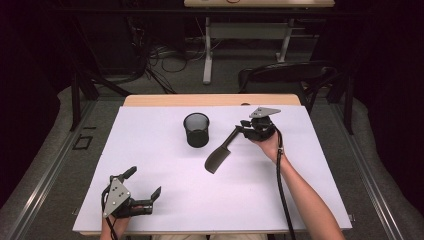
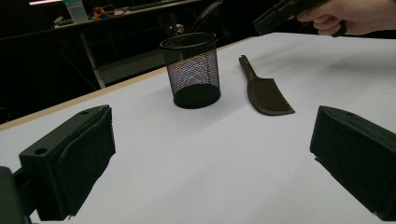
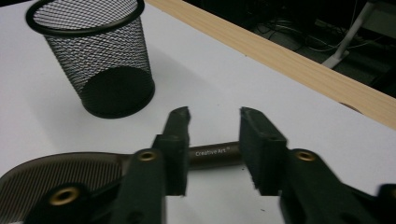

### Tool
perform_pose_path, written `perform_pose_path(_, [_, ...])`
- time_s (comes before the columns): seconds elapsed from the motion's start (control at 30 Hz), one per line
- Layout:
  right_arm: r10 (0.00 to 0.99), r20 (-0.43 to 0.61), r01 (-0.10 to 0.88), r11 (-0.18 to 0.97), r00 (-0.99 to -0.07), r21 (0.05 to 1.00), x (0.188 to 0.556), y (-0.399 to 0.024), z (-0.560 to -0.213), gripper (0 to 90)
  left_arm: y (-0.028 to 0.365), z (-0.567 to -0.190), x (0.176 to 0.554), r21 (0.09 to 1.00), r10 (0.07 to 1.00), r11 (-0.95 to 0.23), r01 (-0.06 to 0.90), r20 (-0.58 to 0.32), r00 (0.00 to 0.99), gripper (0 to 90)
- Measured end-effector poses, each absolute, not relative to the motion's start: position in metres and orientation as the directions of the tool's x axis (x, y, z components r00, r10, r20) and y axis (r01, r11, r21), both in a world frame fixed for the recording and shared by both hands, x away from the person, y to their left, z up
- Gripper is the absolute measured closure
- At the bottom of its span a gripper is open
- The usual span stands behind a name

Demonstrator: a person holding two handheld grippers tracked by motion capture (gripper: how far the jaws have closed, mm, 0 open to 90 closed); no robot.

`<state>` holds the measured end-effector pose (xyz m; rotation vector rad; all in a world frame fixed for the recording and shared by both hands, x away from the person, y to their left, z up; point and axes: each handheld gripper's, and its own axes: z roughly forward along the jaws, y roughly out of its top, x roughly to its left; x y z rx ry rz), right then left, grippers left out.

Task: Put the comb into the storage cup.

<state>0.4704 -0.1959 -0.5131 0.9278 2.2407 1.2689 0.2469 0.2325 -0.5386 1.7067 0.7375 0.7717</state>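
Observation:
A dark comb (image 1: 217, 159) with a thin handle lies flat on the white table sheet (image 1: 165, 165), just right of an upright black mesh cup (image 1: 196, 130). My right gripper (image 1: 239, 131) is at the handle's far end. In the right gripper view its jaws (image 3: 215, 116) stand a little apart, with the handle (image 3: 212, 151) running across behind the gap; the pads are not pressing on it. The comb blade (image 3: 56, 172) and the cup (image 3: 98, 60) lie to the left there. My left gripper (image 1: 145, 182) rests near the front left edge, wide open and empty, facing the cup (image 2: 192, 70) and comb (image 2: 268, 95).
The table's wooden back edge (image 1: 210, 100) runs behind the cup. A dark chair (image 1: 285, 72) stands past the far right corner, and cables lie on the floor beyond. The right hand and its gripper (image 2: 280, 11) show at the top of the left gripper view.

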Motion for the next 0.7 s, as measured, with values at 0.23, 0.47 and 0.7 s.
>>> perform_pose_path(0.23, [0.728,-0.042,0.355,0.383,-0.684,0.853,0.481,-0.19,-0.518,86.3,0.233,-0.539,0.247,0.967,0.791,-0.235,0.097,0.132,0.597,0.1])
perform_pose_path(0.47, [0.734,-0.088,0.355,0.425,-0.673,0.833,0.493,-0.182,-0.525,90.0,0.233,-0.539,0.247,0.967,0.791,-0.235,0.097,0.132,0.598,0.1])
perform_pose_path(0.7, [0.741,-0.116,0.376,0.462,-0.661,0.803,0.506,-0.175,-0.531,90.0,0.233,-0.539,0.247,0.967,0.789,-0.235,0.097,0.132,0.6,0.1])
